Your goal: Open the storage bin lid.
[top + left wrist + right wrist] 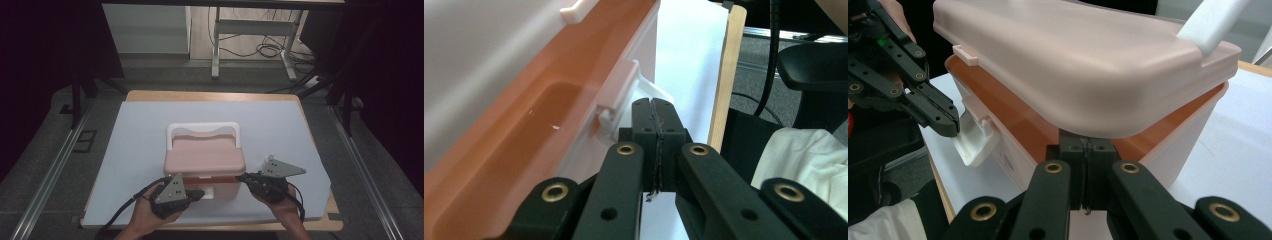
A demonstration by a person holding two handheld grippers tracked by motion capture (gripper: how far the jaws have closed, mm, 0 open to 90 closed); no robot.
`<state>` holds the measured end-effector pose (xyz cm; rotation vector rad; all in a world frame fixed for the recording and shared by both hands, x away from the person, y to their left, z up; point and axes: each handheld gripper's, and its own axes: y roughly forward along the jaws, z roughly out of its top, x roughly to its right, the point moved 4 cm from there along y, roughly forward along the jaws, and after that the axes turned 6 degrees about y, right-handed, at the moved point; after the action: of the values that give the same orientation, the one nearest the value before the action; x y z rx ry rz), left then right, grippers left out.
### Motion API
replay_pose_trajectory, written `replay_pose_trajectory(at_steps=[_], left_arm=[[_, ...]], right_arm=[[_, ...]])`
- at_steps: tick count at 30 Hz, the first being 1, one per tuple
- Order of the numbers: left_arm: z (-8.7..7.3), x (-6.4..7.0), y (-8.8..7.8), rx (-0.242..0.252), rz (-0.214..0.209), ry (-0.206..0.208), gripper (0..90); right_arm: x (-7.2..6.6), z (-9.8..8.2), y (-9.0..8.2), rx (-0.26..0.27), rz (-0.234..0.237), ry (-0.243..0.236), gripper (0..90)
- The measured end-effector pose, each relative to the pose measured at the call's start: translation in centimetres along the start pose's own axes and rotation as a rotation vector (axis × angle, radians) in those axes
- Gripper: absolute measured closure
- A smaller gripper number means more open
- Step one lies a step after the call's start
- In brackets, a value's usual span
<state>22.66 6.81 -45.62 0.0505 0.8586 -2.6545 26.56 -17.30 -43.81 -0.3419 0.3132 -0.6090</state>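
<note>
A pale pink cooler box (205,157) with a white handle (202,127) stands in the middle of the white mat. Its lid (1073,65) sits slightly ajar, with an orange rim showing beneath it. My left gripper (200,193) is shut with nothing between its jaws, and its tips (653,106) rest at the white front latch (621,92). That latch (973,142) hangs flipped outward. My right gripper (241,177) is shut too, its tips (1087,142) tucked under the lid's edge at the box's right front corner.
The white mat (140,150) covers a wooden table (210,95) with its near edge (724,75) close behind my left gripper. Metal rails (50,175) run along both sides. A desk frame (250,30) and cables lie on the floor beyond.
</note>
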Motion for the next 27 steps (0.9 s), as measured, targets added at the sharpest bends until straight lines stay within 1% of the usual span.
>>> replay_pose_trajectory(at_steps=[14, 16, 21, 27], left_arm=[[0.1, -0.1, 0.1, -0.010, -0.009, 0.000, 90.0], [0.1, -0.1, 0.2, -0.011, -0.011, -0.001, 90.0], [0.1, -0.1, 0.2, -0.011, -0.011, 0.000, 90.0], [0.2, -0.2, 0.2, -0.014, -0.012, 0.003, 90.0]], right_arm=[[0.0, 0.8, -0.2, 0.004, -0.006, -0.004, 89.3], [0.0, 1.1, -0.3, 0.007, -0.007, -0.005, 89.3], [0.0, 2.7, -0.5, 0.016, -0.021, -0.023, 89.3], [0.4, 4.7, -0.6, 0.019, -0.023, -0.024, 89.3]])
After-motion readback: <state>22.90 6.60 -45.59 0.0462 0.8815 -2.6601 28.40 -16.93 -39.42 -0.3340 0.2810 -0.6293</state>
